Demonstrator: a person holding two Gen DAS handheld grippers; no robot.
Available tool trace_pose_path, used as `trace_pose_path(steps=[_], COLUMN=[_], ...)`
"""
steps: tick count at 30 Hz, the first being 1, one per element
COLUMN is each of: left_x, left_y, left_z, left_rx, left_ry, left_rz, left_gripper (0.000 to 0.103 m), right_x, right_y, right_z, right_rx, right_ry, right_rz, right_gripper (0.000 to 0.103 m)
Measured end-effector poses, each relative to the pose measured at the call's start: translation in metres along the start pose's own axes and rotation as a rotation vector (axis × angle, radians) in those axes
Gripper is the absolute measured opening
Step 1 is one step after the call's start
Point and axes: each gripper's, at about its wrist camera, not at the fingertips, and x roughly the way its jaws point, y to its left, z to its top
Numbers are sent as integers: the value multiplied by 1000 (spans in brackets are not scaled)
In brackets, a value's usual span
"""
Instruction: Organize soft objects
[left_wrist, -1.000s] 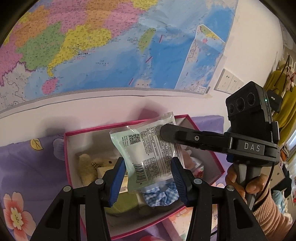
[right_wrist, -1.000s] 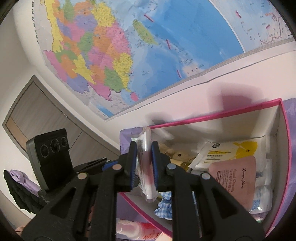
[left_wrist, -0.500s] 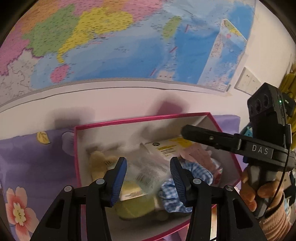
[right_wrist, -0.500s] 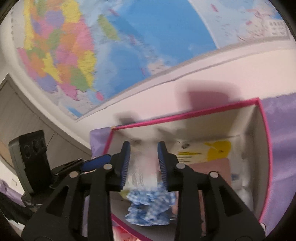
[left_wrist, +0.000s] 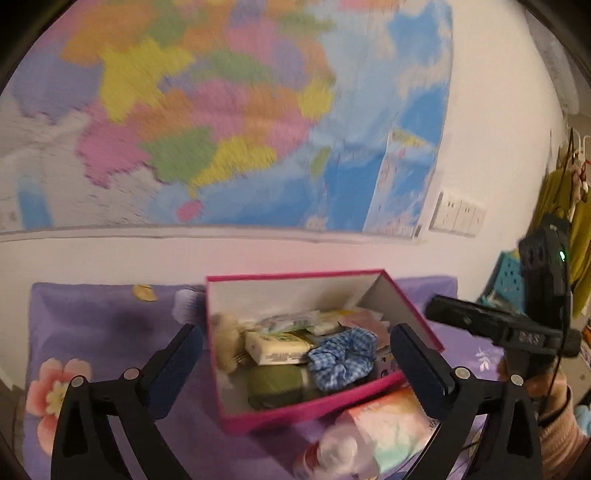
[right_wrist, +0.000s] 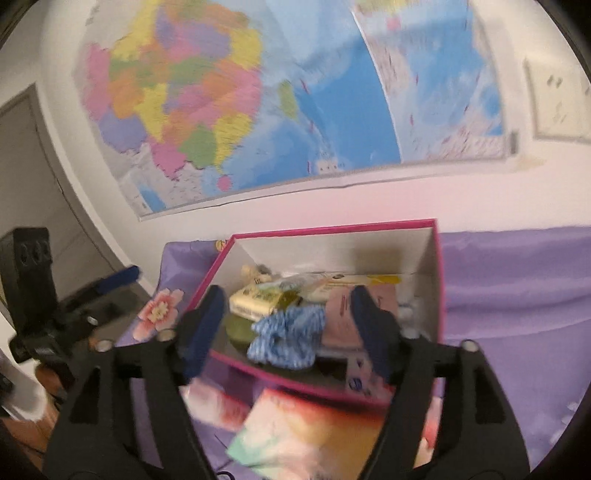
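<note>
The pink-rimmed box sits on a purple flowered cloth against the wall. Inside lie a blue checked scrunchie, a white wrapped packet, a pale green-white packet, a green pad and a beige plush. My left gripper hangs in front of the box, its jaws opening wide with nothing gripped between them. My right gripper is also opening and holds nothing; the scrunchie and a pink sachet show beyond its fingers, inside the box.
A colourful soft packet and a blurred bottle lie on the cloth just in front of the box. A large map covers the wall behind. Clothes hang at the far right. A grey door stands at the left.
Both grippers were shut on a plastic packet above the box. They have let it go, it now lies in the box, and both have opened and drawn back.
</note>
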Motion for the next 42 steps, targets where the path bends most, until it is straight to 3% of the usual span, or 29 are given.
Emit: trace_pose_path(steps=[3,5,14,17,27,32,42], left_x=[-22,-34,-45,-44,-45,-41,-32], left_y=[-7,-12,-34,-37,-53,-55,-46], left_z=[-16,-29,-86,-95,-113,-117,-127], left_rx=[8,3,-22,-31,-9,-20,-53], left_ry=[-11,-3,82,108,134,163,198], left_rz=[40,83,161,156,233,221,227], left_gripper=[103,103,103,103,103,103,103], right_x=[-21,-31,-46,-51,-56,-56,-66], right_y=[12,20,45,50,59,60,-6], right_z=[-21,-38,-105,-119,-136,-143,-154], right_rx=[-54,-86,-95,-95,-103,-121,10], right_ry=[-16,-16,42,51,62,71,122], right_rz=[-55,-102,-225,-241,-238,-256,-386], right_gripper=[92,95,96,96,96,96,96])
